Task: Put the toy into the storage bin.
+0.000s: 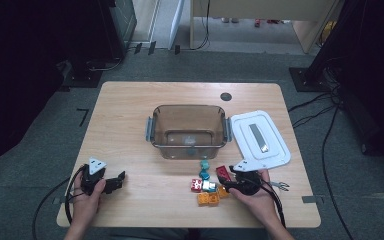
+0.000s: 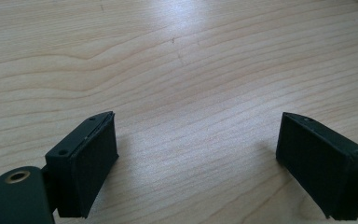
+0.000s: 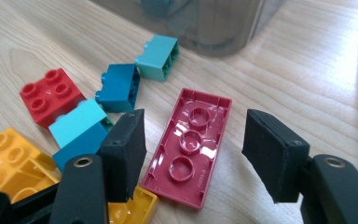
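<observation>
Behind the scattered bricks, a clear tub (image 1: 188, 131) stands mid-bench with a teal brick (image 1: 190, 139) inside, blurred through its wall; its white lid (image 1: 259, 138) lies alongside. Right hand-held gripper (image 3: 193, 151) straddles a dark red plate (image 3: 189, 146), spread, not pinching. Left hand-held gripper (image 2: 196, 163) is spread over bare bench (image 2: 177, 70).

The left claw (image 1: 114, 183) stands over bare worktop (image 1: 130, 145), with open wood all round it and clear passage toward the container's (image 1: 188, 131) left side. The right claw (image 3: 193, 154) straddles the dark red flat plate (image 3: 191, 144), which lies underside up; its jaws stand apart from the plate's long edges. To that claw's left the bricks crowd: a light blue brick (image 3: 77, 126) and a yellow brick (image 3: 9, 158) sit just beside one jaw. The white lid (image 1: 260, 138) bounds the far right.
</observation>
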